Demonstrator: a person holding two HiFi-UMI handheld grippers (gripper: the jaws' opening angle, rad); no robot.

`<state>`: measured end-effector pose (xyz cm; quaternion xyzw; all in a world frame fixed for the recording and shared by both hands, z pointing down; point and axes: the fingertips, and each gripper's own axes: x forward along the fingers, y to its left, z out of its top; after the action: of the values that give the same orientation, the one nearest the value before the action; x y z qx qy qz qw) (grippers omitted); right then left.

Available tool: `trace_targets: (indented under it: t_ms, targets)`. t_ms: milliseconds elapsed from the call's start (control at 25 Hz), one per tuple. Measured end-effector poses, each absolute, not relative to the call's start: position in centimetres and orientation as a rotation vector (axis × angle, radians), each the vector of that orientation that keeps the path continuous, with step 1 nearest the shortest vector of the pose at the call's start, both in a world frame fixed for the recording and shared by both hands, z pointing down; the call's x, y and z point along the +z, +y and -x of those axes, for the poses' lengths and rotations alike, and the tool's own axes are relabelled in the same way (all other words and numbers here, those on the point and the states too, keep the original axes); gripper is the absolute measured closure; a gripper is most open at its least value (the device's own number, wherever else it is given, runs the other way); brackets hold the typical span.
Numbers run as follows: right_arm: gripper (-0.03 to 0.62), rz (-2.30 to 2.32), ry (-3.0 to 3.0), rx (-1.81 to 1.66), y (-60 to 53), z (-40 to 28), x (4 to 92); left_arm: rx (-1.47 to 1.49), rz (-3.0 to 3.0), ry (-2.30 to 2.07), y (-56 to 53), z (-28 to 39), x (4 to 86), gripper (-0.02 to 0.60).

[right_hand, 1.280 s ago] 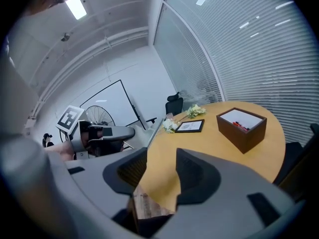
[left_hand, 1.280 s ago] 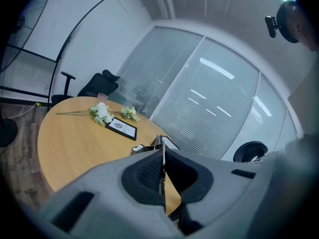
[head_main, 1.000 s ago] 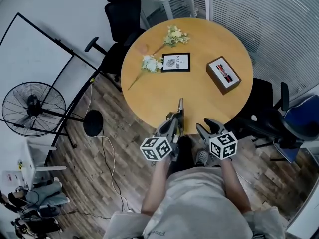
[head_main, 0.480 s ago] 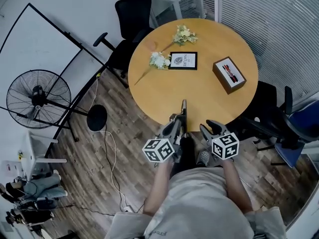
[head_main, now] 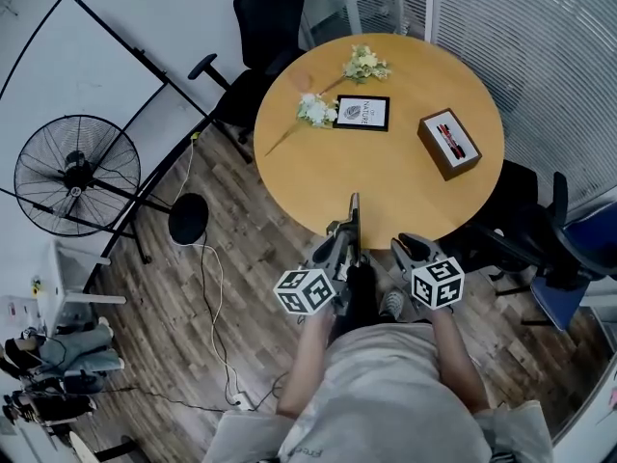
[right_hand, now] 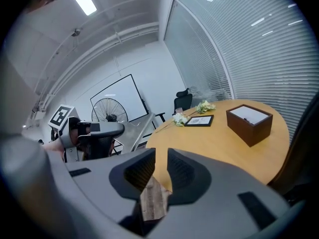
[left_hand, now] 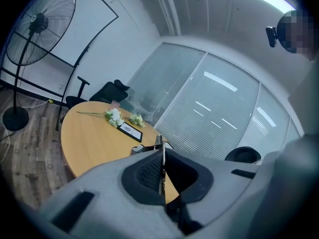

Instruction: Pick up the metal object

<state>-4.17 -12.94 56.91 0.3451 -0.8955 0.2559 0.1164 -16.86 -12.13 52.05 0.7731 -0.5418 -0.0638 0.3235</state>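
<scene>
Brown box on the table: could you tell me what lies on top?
A white panel with red and dark marks tops the brown box; its inside is covered.

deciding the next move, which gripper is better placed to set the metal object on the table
Left. The left gripper is shut on the metal object, whose tip reaches over the table edge in the head view. The right gripper has just been closing its jaws with nothing between them.

Smooth satin wood table (head_main: 328,181), grainy weathered plank floor (head_main: 231,249), thin dull-grey metal strip (head_main: 353,215), matt grey plastic left gripper (left_hand: 162,173) with black ribbed pads (left_hand: 148,173), dark matt wood box (head_main: 449,144), black wire-metal fan (head_main: 77,175).
</scene>
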Motion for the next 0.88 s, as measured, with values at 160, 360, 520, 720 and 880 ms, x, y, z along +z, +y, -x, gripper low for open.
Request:
trace_targets:
  t_ms: [160,360,520,720,880]
  targets:
    - [0.555,-1.019,-2.627,0.747,-13.0,4.1,56.6,-0.18,-2.026,-1.426,-11.9,17.1,51.8,0.571]
    - [0.595,-0.994,-2.629,0.743,-12.7,4.3,56.7,-0.182,-2.029,-1.421,-11.8,17.1,51.7,0.571]
    - [0.597,-0.975,-2.644,0.722,-12.6,4.5,56.4,-0.185,-2.034,-1.415,-11.9,16.9,51.7,0.571]
    - [0.597,-0.942,-2.661,0.689,-12.4,4.8,56.2,-0.187,-2.033,-1.413,-11.9,16.9,51.7,0.571]
    - [0.597,-0.92,-2.661,0.678,-12.3,5.1,56.2,-0.192,-2.033,-1.412,-11.9,16.9,51.7,0.571]
